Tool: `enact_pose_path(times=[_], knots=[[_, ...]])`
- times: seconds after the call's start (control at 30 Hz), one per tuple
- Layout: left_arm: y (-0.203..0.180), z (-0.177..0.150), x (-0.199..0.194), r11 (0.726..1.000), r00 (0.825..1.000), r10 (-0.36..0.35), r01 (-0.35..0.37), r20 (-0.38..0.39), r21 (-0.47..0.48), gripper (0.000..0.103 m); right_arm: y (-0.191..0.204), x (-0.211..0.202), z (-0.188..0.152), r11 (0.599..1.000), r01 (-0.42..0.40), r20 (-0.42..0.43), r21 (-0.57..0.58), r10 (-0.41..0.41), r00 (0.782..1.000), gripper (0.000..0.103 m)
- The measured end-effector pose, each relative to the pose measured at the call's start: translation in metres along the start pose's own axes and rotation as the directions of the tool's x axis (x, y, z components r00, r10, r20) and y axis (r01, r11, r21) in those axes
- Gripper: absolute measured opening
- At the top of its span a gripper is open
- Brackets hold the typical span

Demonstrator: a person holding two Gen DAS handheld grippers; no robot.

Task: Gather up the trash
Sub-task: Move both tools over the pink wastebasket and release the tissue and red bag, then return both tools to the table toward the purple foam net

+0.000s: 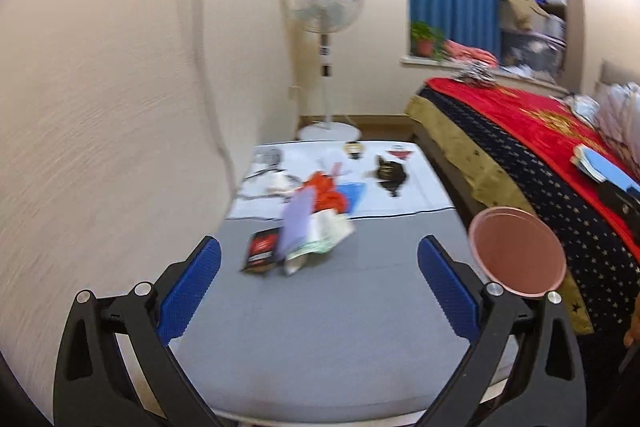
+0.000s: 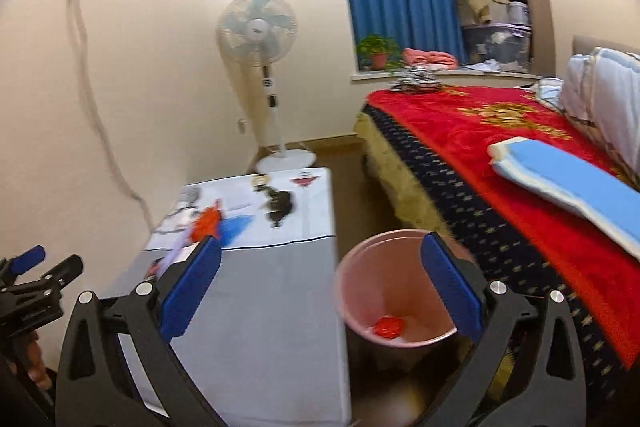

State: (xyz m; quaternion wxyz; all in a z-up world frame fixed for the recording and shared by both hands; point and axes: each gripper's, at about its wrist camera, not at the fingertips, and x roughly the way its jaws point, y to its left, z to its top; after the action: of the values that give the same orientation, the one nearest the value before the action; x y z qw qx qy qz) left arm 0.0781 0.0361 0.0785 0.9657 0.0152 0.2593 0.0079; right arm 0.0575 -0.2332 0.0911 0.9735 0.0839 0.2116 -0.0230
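Note:
A grey table (image 1: 320, 327) holds a pile of trash: a black wrapper (image 1: 261, 251), a lilac wrapper (image 1: 296, 223), a pale green-white packet (image 1: 326, 233) and an orange wrapper (image 1: 326, 193). My left gripper (image 1: 319, 275) is open and empty, above the table, short of the pile. A pink bin (image 2: 394, 291) stands on the floor between table and bed, with a red scrap (image 2: 387, 327) inside. My right gripper (image 2: 320, 283) is open and empty, over the table's right edge and the bin. The left gripper (image 2: 32, 287) shows in the right wrist view at the left edge.
The table's far half has a white printed cover (image 1: 400, 195) with dark items (image 1: 390, 173). A bed with a red blanket (image 2: 500, 155) lies to the right. A standing fan (image 2: 260, 31) is at the far wall. The wall (image 1: 100, 107) is close on the left.

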Motion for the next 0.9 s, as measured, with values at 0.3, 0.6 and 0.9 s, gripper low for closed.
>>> enact_pose_path(times=[0.3,0.6,0.9], knots=[[0.039,-0.014,0.0,0.996,0.997,0.07,-0.07,0.01,-0.056,0.096,0.056,0.001,-0.026,0.988,-0.041,0.037,-0.147,0.047,0.998,0.098],[0.055,0.008,0.04,0.99,0.993,0.116,-0.115,0.012,-0.082,0.096,0.071,0.032,-0.028,0.985,-0.066,-0.064,-0.157,0.056,0.996,0.098],[0.071,0.031,0.096,0.985,0.99,0.14,-0.138,0.012,-0.1,0.096,0.114,0.123,-0.018,0.978,-0.13,-0.176,-0.163,0.101,0.979,0.098]])
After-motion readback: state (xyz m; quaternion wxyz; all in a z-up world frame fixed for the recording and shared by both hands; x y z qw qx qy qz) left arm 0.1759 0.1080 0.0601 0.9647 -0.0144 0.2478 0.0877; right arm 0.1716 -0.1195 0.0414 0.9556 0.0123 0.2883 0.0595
